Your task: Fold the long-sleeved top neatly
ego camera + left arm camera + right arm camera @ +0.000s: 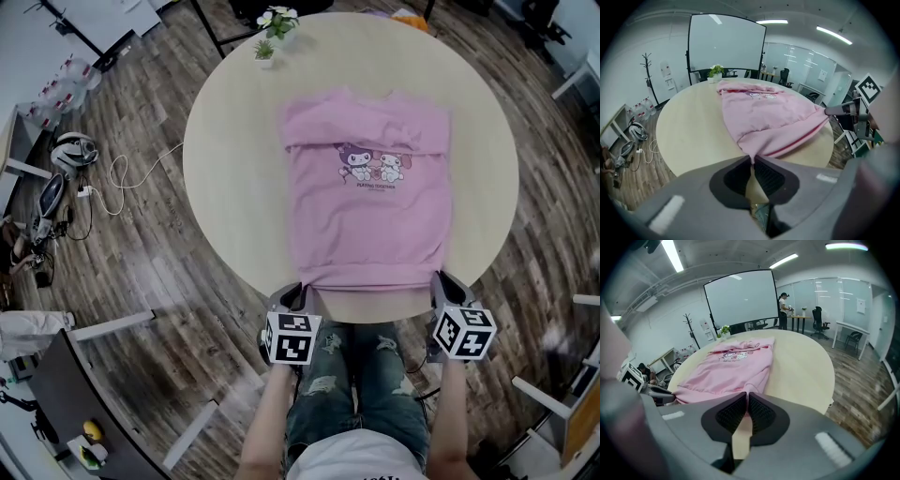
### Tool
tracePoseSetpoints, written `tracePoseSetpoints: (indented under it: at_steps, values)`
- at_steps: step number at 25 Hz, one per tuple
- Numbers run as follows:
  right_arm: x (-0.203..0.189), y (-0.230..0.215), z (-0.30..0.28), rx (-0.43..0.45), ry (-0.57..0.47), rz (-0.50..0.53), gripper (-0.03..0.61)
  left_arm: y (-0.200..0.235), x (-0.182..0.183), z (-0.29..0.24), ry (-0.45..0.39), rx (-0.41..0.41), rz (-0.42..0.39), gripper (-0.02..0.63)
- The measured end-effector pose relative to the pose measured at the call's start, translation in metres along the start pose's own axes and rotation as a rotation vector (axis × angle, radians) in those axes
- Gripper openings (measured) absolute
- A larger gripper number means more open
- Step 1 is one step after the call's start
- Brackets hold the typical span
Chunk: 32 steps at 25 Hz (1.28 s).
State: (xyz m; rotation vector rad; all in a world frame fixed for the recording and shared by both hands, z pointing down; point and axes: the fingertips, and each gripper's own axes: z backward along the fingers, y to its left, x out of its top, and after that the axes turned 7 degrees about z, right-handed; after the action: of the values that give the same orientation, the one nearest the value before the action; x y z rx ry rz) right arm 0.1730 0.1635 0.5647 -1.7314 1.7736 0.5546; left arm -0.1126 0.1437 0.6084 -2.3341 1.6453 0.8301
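A pink long-sleeved top [370,197] with a cartoon print lies flat on the round table [230,169], sleeves folded in across the chest, hem toward me. My left gripper [302,295] is shut on the hem's left corner at the table's near edge; the pink cloth [768,122] runs straight into its closed jaws. My right gripper [439,284] is shut on the hem's right corner, and in the right gripper view the top [736,364] stretches away from the jaws. The hem is pulled taut between the two grippers.
A small potted plant [272,33] stands at the table's far edge. An orange item [410,19] sits at the far right rim. Cables and a helmet [73,150] lie on the wood floor at left. My legs are under the near edge.
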Motion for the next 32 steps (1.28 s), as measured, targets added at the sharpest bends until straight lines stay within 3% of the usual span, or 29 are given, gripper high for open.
tracePoseSetpoints:
  at_steps: [5,14,20,32]
  values:
    - [-0.015,0.005,0.002,0.003,0.069,0.037,0.043,0.003,-0.011,0.009,0.049,-0.001,-0.071,0.029]
    - [-0.034,0.024,0.015,0.043,0.149,0.078,0.043,0.013,-0.009,0.030,0.080,0.012,-0.098,0.029]
    - [-0.011,0.028,0.020,0.039,0.096,0.063,0.043,0.017,0.019,0.040,0.022,0.011,-0.119,0.029]
    - [0.070,0.020,0.019,0.043,-0.017,0.082,0.043,0.021,0.120,0.049,-0.098,0.025,-0.205,0.031]
